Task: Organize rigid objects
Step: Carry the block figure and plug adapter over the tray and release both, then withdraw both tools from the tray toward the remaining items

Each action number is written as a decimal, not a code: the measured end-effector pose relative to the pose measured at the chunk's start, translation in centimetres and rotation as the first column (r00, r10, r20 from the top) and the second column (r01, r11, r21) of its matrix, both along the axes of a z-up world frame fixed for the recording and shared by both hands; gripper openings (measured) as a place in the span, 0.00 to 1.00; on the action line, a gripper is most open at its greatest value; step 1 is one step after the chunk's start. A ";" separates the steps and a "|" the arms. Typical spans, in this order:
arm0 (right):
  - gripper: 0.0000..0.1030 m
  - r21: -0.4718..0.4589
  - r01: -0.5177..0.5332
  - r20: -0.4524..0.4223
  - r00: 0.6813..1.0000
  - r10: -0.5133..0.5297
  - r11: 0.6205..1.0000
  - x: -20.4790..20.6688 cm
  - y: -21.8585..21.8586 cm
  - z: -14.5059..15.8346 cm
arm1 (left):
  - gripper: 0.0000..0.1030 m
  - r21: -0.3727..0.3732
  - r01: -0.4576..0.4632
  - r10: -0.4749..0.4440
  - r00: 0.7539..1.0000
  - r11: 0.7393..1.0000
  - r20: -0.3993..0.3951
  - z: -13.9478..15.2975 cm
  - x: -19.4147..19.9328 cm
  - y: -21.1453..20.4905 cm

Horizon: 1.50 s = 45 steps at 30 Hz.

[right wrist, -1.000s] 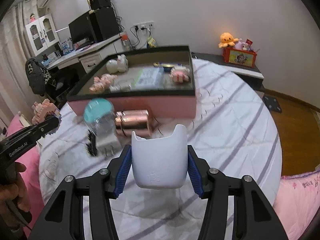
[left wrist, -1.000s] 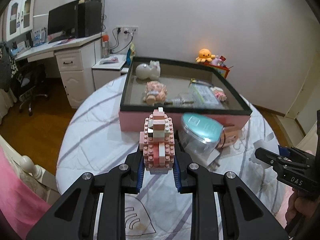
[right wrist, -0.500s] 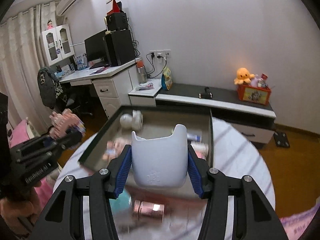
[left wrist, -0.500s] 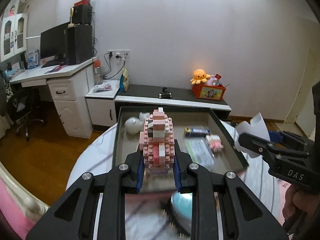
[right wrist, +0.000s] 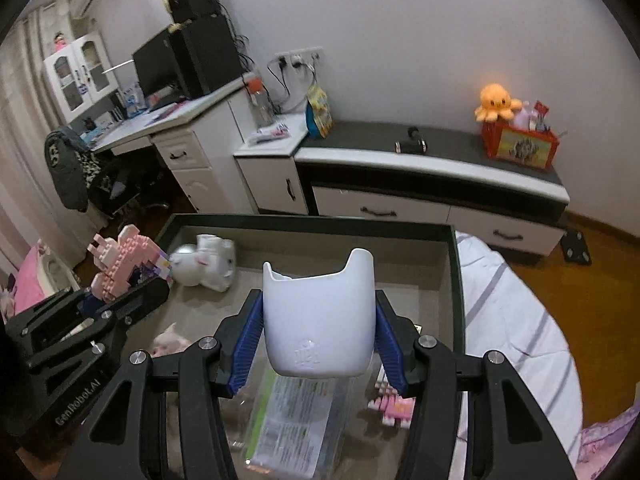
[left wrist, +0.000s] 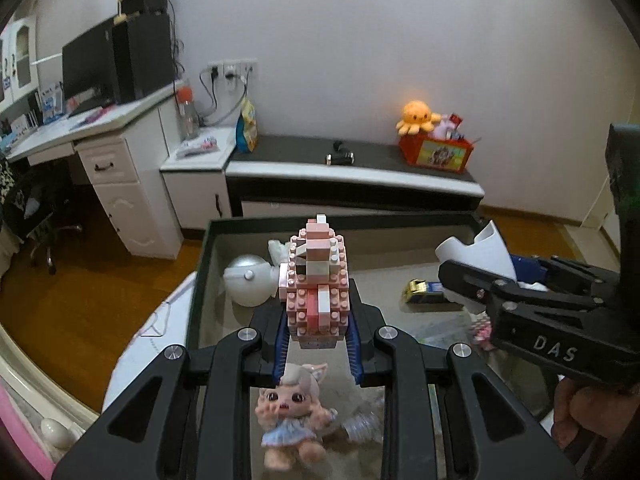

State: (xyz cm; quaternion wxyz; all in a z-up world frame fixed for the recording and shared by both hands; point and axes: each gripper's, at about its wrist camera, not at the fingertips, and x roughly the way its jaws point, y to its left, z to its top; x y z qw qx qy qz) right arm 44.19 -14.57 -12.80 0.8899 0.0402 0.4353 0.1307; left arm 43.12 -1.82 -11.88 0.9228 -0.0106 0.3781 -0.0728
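Now both loads are hovering over the tray, having crossed its near wall: left hand-held gripper is clamping the pink brick model, right hand-held gripper is squeezing the white cup. Drop-off looks next.

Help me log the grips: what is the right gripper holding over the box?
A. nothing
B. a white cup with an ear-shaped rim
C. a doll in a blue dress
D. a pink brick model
B: the right gripper has its blue pads pressed on the white cup over the box.
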 end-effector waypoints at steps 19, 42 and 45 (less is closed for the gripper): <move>1.00 0.070 0.082 0.059 0.995 -0.086 0.994 -5.7 -1.9 3.0 | 1.00 -0.038 -0.054 0.059 0.987 0.998 0.152 4.0 -8.8 2.3; 1.00 0.078 0.083 0.262 0.960 -0.101 0.993 -26.5 -1.5 8.4 | 1.00 -0.081 -0.124 0.138 0.970 0.989 0.199 4.9 -28.0 3.7; 1.00 0.059 0.091 0.281 0.954 -0.104 0.994 -28.5 -1.5 8.3 | 1.00 -0.082 -0.129 0.144 0.969 0.988 0.203 4.9 -29.5 3.8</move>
